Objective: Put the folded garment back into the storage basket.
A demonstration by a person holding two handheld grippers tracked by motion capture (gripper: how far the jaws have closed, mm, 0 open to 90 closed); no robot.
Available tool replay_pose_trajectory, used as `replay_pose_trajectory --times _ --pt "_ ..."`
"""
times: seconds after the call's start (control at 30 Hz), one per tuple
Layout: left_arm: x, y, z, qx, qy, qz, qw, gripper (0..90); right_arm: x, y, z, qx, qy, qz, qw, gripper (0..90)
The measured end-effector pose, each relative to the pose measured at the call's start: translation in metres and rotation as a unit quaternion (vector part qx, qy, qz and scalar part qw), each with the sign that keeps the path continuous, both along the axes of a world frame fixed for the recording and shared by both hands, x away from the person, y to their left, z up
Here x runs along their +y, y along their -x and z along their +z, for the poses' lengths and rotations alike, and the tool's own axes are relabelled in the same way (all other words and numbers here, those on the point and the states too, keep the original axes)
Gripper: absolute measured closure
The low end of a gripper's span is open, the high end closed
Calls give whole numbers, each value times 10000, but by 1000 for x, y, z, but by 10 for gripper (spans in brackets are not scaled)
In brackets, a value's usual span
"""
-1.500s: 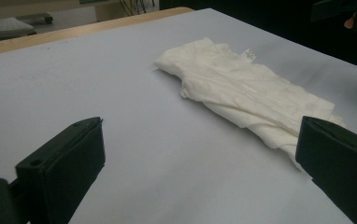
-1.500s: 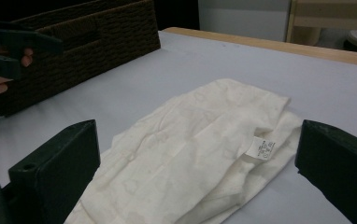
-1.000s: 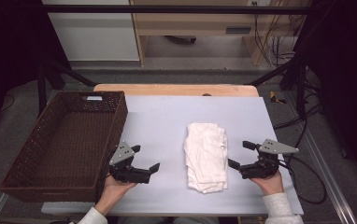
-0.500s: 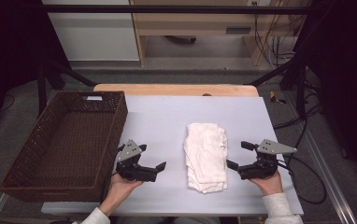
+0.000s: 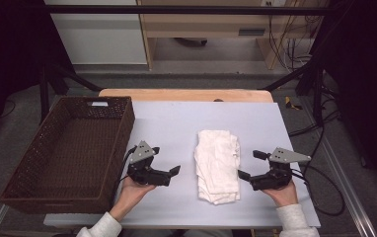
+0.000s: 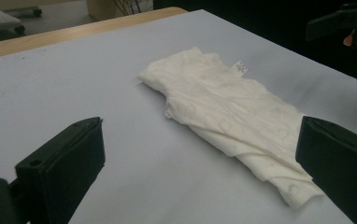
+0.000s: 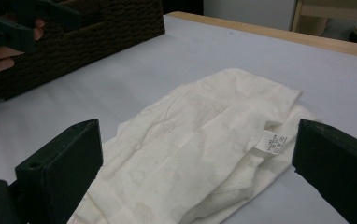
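Folded white cloth lies flat mid-counter, between both claws. Left claw at cloth's 9 o'clock, jaws spread, empty. Right claw at its 3 o'clock, spread, empty, just beside edge. Wicker basket farther at 9 o'clock. Risk: pinching top layer only, so folds fall open on lift.

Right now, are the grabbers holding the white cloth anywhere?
No, nothing is held. The left gripper and right gripper are both open, one on each side of the folded white cloth, not touching it.
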State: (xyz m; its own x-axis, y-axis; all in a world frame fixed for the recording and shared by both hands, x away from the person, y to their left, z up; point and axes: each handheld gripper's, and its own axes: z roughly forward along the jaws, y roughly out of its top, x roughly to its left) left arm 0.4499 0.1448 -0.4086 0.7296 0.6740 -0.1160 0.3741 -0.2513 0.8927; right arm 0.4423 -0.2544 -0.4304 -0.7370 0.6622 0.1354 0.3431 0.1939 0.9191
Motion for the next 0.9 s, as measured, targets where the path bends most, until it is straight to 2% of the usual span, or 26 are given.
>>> replay_pose_trajectory --times 0.33,0.9 --pt "-9 -10 3 25 -28 -16 10000 13 4 -1 -3 64 134 -28 9999 25" --pt "-24 -29 0 85 -82 50 9999 13 10 -5 -8 223 396 -221 9987 26"
